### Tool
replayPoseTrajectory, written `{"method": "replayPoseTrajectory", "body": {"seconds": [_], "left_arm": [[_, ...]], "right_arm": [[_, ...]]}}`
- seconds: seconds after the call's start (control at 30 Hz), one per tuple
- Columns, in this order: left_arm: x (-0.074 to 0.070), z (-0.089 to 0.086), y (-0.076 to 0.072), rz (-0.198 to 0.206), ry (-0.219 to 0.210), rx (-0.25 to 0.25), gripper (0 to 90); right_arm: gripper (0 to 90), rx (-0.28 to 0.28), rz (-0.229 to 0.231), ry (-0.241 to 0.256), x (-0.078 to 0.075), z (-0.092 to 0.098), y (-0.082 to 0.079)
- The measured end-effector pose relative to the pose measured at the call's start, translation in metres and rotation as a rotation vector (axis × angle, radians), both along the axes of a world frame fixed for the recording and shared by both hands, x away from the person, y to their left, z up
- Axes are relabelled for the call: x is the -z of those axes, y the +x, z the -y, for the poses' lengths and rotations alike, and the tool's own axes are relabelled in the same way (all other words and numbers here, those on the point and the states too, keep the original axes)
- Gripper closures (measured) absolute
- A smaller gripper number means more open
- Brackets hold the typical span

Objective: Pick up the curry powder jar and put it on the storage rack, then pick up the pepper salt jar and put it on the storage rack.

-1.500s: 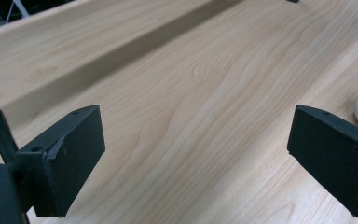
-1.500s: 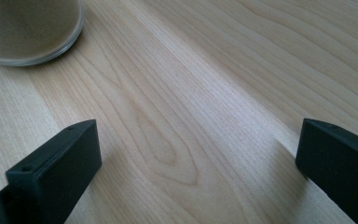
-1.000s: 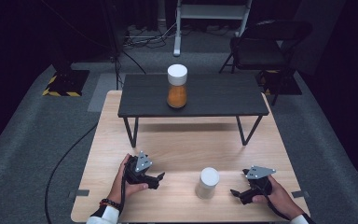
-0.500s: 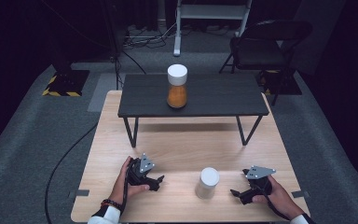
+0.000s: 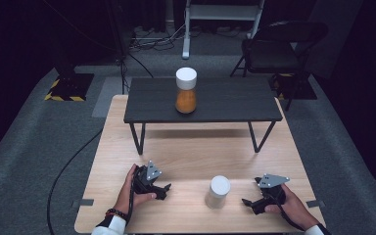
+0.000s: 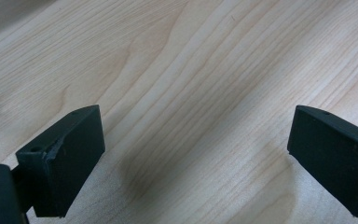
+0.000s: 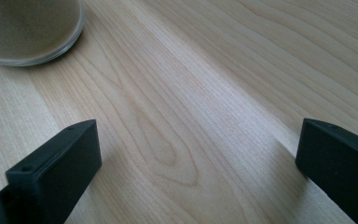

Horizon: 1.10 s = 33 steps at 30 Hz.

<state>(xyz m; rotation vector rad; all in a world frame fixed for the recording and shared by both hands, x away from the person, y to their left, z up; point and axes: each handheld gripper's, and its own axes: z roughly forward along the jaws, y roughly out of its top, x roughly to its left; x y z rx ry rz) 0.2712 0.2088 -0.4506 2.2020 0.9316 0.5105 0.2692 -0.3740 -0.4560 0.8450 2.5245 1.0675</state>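
Nothing much has moved since a second ago — both grippers sit at the same spots on the light wooden table (image 5: 196, 152), and the two jars stand where they stood. Two jars, counted: one orange-filled jar (image 5: 186, 91) upright on the dark raised shelf (image 5: 225, 100), long axis vertical, white cap up; one pale jar (image 5: 218, 192) upright on the table between the grippers, cap up too. Left gripper (image 6: 193, 154) rests with jaws spread wide over bare wood — nothing between them. Right gripper (image 7: 198, 163) likewise gapes empty, the pale jar's base near its left jaw
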Motion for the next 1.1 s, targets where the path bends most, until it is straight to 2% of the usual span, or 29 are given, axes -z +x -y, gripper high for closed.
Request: {"method": "replayPoseTrajectory", "body": {"seconds": [0.13,0.5,0.67,1.1], "left_arm": [[0.0006,0.0006,0.0016,-0.011,0.012,-0.002,3.7],[0.0036,-0.0019,0.0042,-0.031,-0.015,-0.011,3.2],[0.0027,-0.0048,0.0082,-0.067,-0.034,-0.022,3.1],[0.0024,-0.0042,0.0095,-0.073,-0.033,-0.027,1.0]], "right_arm": [[0.0,-0.001,0.000,-0.001,-0.0001,-0.0001,0.0002],[0.0,-0.001,0.000,-0.001,-0.0001,-0.0004,0.0003],[0.0,-0.001,0.000,-0.001,-0.0001,-0.0004,0.0003],[0.0,-0.001,0.000,-0.001,-0.0001,-0.0004,0.0003]]}}
